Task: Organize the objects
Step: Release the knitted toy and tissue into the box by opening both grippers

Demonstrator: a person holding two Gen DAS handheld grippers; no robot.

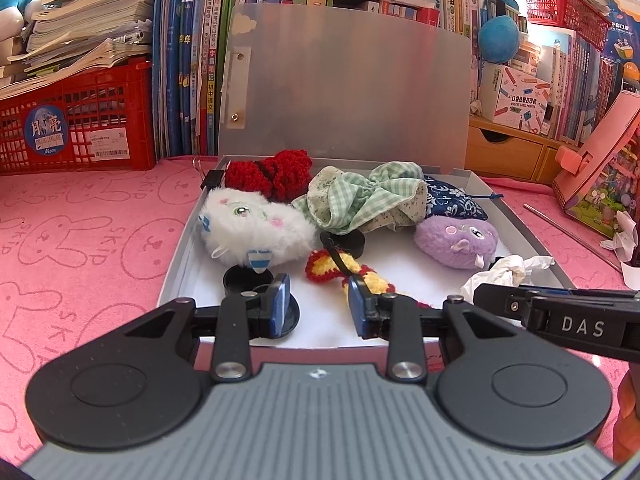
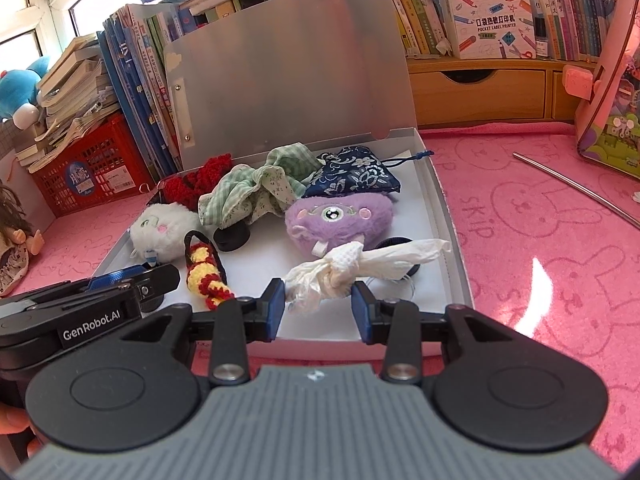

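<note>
Both wrist views are looking down into a shallow grey box (image 2: 448,208) that is sitting on a pink rabbit-print cloth (image 2: 540,240), its translucent lid (image 2: 288,76) standing open against a row of books. Most of the sorting appears to be done: a white plush (image 2: 160,232), a purple plush (image 2: 340,220), a red crocheted bow (image 1: 272,172), a green checked cloth (image 2: 260,188), a blue patterned pouch (image 2: 352,176) and a yellow-and-red knitted strip (image 2: 204,272) are already lying inside the box, crowded toward its far half. The right gripper (image 2: 319,308) is hovering over the near edge with its jaws narrowly parted; a crumpled white tissue (image 2: 352,268), knotted in the middle and trailing toward the right wall, is lying between and just beyond the blue pads, and whether the pads are pinching it cannot be told. The left gripper (image 1: 318,304) is standing at its narrowest setting, with nothing between its pads, above a black round cap (image 1: 240,280) near the front left corner. What seems to be left is settling the tissue and closing the lid; a thin metal rod (image 2: 576,188) is lying outside on the cloth, well apart from the box.
</note>
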